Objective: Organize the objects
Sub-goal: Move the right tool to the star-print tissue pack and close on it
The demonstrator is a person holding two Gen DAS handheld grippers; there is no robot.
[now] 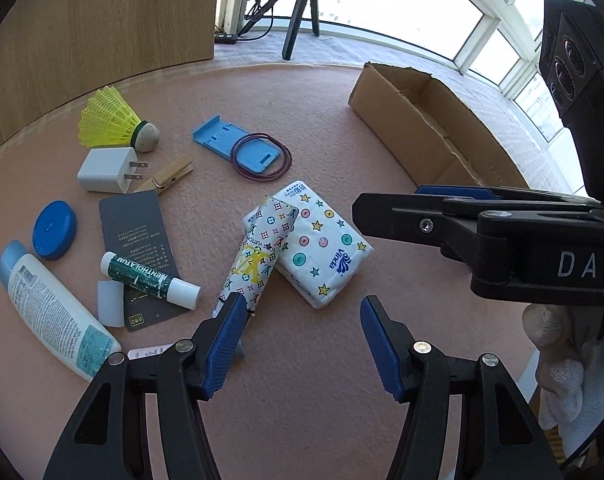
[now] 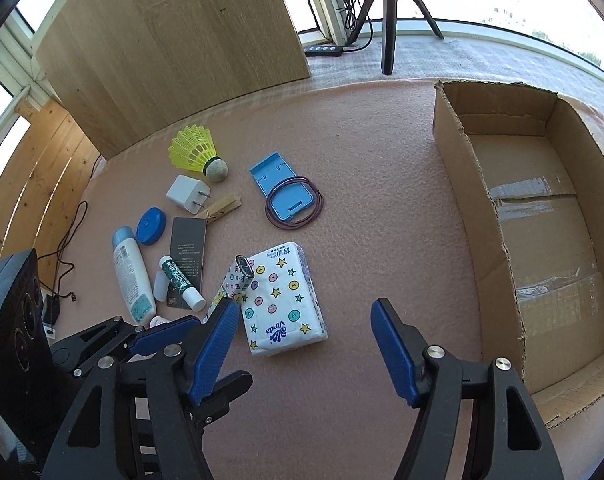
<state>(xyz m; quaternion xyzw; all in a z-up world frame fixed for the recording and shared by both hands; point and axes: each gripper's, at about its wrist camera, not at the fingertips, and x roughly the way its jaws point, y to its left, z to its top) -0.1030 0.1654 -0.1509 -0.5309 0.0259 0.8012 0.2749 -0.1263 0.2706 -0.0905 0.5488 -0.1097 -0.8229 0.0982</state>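
While the left wrist view is filled along its near edge by the left gripper, its blue pads are seen spread apart with only bare pink mat between them; nothing is pinched. Just beyond the left pad a patterned pouch is leaned against a white tissue pack, and the pouch's near end is hidden behind that pad. To the left, a lip balm stick is laid across a dark card, a white lotion bottle is partly cut off by the gripper's frame, and a small pale item under the left arm cannot be identified. At the right, the right gripper is seen side-on, so its gap cannot be judged here; a gloved hand is partly cut off by the picture's edge. The cardboard box is partly hidden behind it.

From the right wrist view, the right gripper is shown spread, empty mat between its pads, the tissue pack lying just beyond the left pad. The cardboard box stands open at the right, its near corner cut off. The left gripper is largely masked at the lower left.
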